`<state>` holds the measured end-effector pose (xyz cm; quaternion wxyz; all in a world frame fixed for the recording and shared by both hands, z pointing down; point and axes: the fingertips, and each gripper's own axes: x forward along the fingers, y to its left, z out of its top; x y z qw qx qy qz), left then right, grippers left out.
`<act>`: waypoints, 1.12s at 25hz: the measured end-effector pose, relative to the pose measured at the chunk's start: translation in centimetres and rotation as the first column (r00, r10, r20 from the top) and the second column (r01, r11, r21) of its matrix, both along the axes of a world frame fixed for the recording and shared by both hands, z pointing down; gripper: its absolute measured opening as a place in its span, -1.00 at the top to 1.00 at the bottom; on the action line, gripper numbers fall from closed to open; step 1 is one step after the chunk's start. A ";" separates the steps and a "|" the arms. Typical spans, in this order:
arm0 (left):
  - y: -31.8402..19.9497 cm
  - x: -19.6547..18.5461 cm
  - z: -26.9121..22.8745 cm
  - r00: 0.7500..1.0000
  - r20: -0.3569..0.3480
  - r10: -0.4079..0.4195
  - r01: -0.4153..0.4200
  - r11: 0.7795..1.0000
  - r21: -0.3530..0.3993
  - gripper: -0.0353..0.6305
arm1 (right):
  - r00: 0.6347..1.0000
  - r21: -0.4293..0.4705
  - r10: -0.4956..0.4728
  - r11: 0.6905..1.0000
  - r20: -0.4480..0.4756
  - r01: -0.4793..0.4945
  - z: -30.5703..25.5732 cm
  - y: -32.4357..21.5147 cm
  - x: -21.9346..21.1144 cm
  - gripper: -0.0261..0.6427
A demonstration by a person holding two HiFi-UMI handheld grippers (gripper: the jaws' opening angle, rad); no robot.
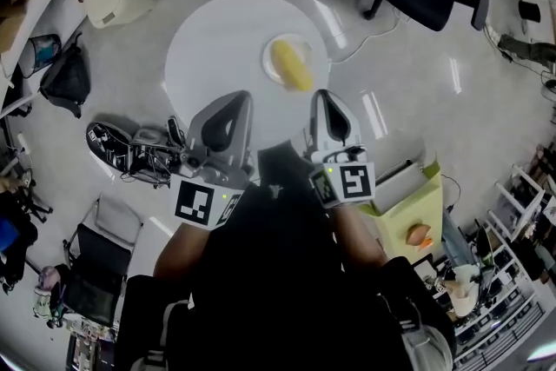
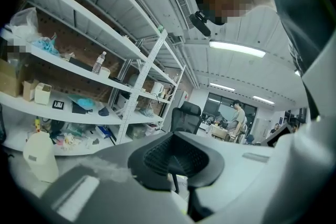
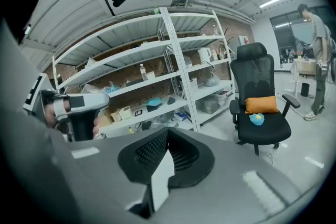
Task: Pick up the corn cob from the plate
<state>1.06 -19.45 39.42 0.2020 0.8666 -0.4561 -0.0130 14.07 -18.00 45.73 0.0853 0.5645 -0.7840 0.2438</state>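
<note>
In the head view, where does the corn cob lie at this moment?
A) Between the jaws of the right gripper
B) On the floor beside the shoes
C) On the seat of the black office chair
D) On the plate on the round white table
D: the yellow corn cob lies on the plate on the round white table, ahead of the left gripper and the right gripper, and neither touches it.

Ceiling light strips (image 2: 236,49) give bright, even light, streaking white glare over the glossy floor (image 1: 452,74) and washing out the round tabletop (image 1: 217,48). All views bow strongly, with dark corners. The left gripper (image 2: 177,165) and right gripper (image 3: 165,157) loom soft, out of focus.
</note>
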 end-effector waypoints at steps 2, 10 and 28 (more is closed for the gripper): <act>-0.3 0.3 0.7 1.000 -0.003 -0.001 0.001 1.000 -0.013 0.88 | 1.000 -0.020 -0.007 1.000 -0.007 0.007 1.2 -0.2 0.1 0.89; -1.8 0.6 3.5 1.000 -0.017 -0.022 0.021 0.999 -0.045 0.88 | 1.000 -0.081 -0.018 0.997 -0.002 0.017 5.8 -1.8 0.2 0.85; -2.7 1.5 10.6 0.999 -0.034 -0.040 0.034 0.986 -0.163 0.88 | 0.980 -0.314 -0.179 0.939 -0.091 0.142 19.2 -1.1 0.9 0.33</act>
